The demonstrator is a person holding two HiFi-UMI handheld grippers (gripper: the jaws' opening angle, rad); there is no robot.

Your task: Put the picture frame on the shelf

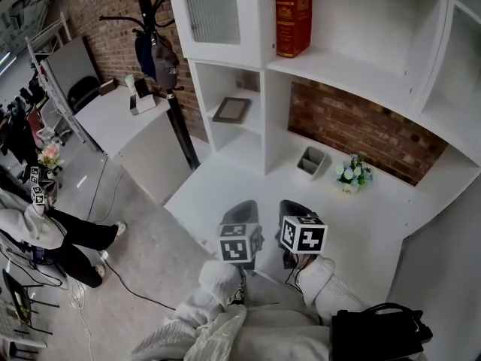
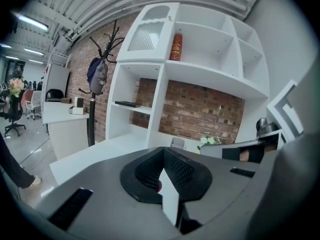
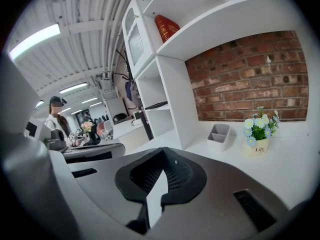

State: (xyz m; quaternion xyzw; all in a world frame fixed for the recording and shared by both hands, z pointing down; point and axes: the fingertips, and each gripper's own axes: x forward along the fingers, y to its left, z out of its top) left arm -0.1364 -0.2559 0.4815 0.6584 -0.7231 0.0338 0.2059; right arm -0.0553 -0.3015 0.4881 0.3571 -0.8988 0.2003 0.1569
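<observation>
Mine, lower centre of head view: left gripper (image 1: 242, 213) and right gripper (image 1: 294, 212), grey-bodied, black jaw pads, black-and-white marker cubes (image 1: 239, 244); pale sleeves (image 1: 325, 286).

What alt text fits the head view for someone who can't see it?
The picture frame lies flat on a shelf of the white unit, with the left gripper and right gripper held low over the white desk. A red book stands on a higher shelf; a flower pot and grey holder sit on the desk.

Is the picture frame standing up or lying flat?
Lying flat. From above, the picture frame shows its whole face on the shelf; side-on in the left gripper view it is a thin dark slab.
</observation>
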